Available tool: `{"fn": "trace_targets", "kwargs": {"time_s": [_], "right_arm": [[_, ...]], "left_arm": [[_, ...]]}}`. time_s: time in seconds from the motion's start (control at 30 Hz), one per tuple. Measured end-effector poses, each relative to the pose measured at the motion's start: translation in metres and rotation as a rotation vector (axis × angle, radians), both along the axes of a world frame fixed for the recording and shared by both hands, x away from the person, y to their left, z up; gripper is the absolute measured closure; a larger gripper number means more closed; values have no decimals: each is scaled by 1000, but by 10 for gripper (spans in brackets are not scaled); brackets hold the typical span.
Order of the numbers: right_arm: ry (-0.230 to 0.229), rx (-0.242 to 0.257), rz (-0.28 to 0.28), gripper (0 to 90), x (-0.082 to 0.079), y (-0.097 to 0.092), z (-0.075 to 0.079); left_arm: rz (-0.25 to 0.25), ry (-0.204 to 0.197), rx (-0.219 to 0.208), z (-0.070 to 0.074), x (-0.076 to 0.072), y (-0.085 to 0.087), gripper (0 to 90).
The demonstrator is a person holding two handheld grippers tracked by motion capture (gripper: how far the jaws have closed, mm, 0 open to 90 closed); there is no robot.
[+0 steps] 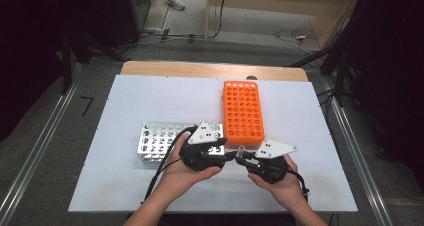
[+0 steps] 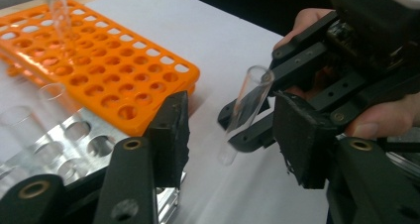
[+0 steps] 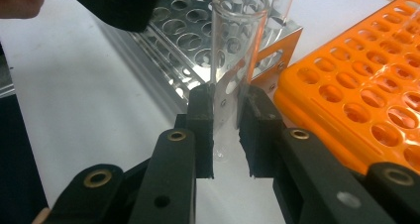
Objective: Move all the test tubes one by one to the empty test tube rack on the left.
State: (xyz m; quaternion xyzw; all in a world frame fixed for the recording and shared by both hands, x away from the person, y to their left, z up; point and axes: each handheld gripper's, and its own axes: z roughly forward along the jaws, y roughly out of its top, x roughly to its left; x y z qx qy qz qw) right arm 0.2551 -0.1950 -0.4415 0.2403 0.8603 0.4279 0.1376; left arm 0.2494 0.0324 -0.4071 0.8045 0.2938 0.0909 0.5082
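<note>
A clear, empty test tube stands upright between the pads of my right gripper, which is shut on its lower part. In the high view that tube is just in front of the near end of the orange rack. My left gripper faces the right gripper across a small gap. Its jaws stand apart on either side of the tilted tube without touching it. Both grippers, left and right, meet near the middle front of the white board.
A metal rack with round holes lies left of the orange rack, under my left hand. It holds clear tubes. One tube stands at the far end of the orange rack. The white board covers a wooden table.
</note>
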Motion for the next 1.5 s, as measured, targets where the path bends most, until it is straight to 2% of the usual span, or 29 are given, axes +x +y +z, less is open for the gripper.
{"fn": "trace_targets", "kwargs": {"time_s": [0.2,0.37,0.43,0.67,0.83,0.9,1.1,1.17,1.23,1.33,1.4,1.5], "right_arm": [[-9,-13,17,737,-4,6,1],[-12,-16,30,737,-6,9,2],[-18,-20,32,737,-6,9,2],[-17,-24,30,737,-5,9,1],[-13,-9,31,725,-4,8,1],[-4,10,39,657,-3,7,1],[12,70,73,335,0,-1,1],[8,83,68,247,2,-4,1],[23,104,53,167,4,-8,1],[32,132,15,42,8,-15,1],[43,148,6,0,11,-21,1],[49,178,12,0,15,-29,2]], "left_arm": [[-30,-5,39,0,0,-15,593],[-46,-1,60,-1,1,-20,706],[-47,-15,72,-1,0,-22,738],[-34,-27,92,-2,0,-21,764],[-29,-32,84,-1,1,-19,766],[-16,-35,88,0,2,-17,766],[11,-42,60,7,3,-3,766],[25,-46,58,9,3,3,766],[35,-50,57,11,4,10,767],[53,-50,44,15,5,21,767],[65,-48,33,17,5,27,767],[68,-52,31,19,5,35,767]]}}
